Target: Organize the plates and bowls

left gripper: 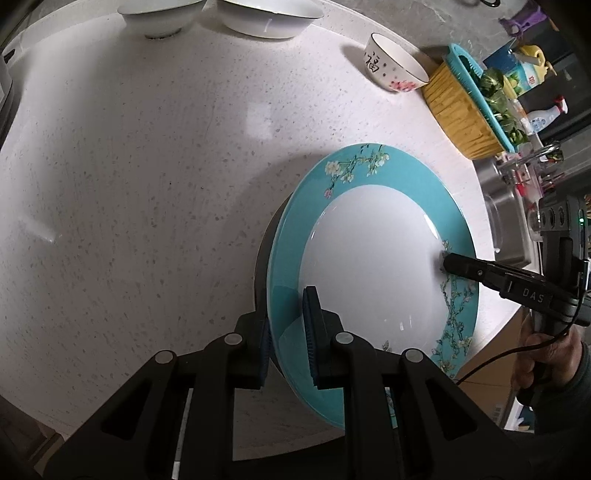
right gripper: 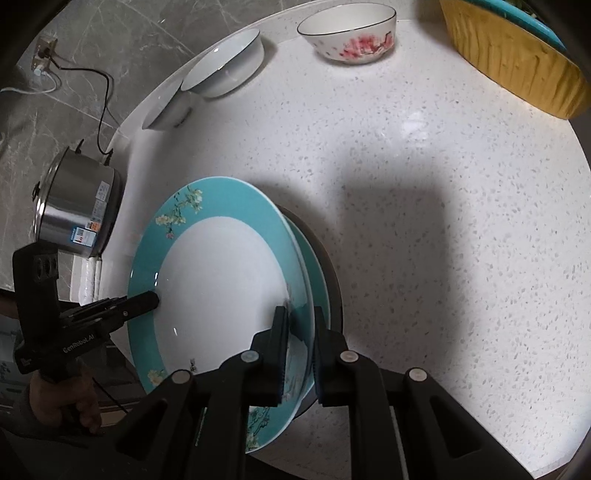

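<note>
Glossy glazed ceramic plate (left gripper: 373, 254) above a smooth speckled stone-look counter (left gripper: 147, 166); shiny metal pot (right gripper: 79, 218).

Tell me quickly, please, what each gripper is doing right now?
Left gripper: closed on the rim of the teal plate.
Right gripper: closed on the opposite rim of that plate.

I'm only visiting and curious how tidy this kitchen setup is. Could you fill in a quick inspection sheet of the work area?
Surface: speckled white countertop, bare in the middle.
Job's things: teal-rimmed plate held by both grippers; a second teal rim shows beneath it; two white bowls; flowered bowl.
Clutter: yellow basket of greens, bottles behind it.
Grippers: left gripper and right gripper clamp opposite plate rims.
Cables: a black lead runs from the steel cooker to a wall socket.
Surroundings: steel sink, grey marbled wall.
</note>
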The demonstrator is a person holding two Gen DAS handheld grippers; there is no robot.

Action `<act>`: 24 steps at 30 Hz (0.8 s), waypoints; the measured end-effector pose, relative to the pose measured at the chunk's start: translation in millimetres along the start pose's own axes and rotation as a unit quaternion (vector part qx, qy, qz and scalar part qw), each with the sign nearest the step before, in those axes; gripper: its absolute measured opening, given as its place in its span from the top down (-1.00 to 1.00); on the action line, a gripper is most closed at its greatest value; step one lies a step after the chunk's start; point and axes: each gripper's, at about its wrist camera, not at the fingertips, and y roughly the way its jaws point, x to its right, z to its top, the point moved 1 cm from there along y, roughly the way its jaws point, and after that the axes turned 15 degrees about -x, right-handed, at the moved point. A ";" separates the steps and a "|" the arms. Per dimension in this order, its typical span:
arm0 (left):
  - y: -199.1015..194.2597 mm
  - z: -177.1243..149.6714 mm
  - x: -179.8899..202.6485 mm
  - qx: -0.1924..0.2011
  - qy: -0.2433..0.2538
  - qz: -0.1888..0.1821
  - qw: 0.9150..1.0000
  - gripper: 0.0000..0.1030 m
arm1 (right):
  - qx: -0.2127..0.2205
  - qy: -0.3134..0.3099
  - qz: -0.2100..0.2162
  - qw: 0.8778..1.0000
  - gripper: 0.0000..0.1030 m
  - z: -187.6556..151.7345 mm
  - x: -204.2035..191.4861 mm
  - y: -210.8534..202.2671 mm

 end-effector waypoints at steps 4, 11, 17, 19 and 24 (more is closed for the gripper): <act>6.0 0.2 -2.9 0.003 0.005 0.014 1.000 0.70 | 0.003 -0.014 -0.018 1.000 0.71 -0.7 -2.2 4.0; 13.6 11.4 7.5 -0.001 0.019 0.051 0.999 0.63 | 0.011 -0.055 -0.082 0.995 0.65 -2.4 -21.7 6.5; 19.7 15.3 18.0 -0.011 0.036 0.083 0.996 0.58 | 0.017 -0.088 -0.169 0.981 0.57 -5.3 -41.1 12.0; 18.8 14.2 21.3 -0.010 0.045 0.093 0.995 0.58 | 0.015 -0.091 -0.194 0.977 0.57 -6.0 -42.6 14.1; 18.7 15.9 25.6 -0.009 0.048 0.094 0.994 0.58 | 0.017 -0.096 -0.215 0.972 0.54 -6.4 -46.1 17.9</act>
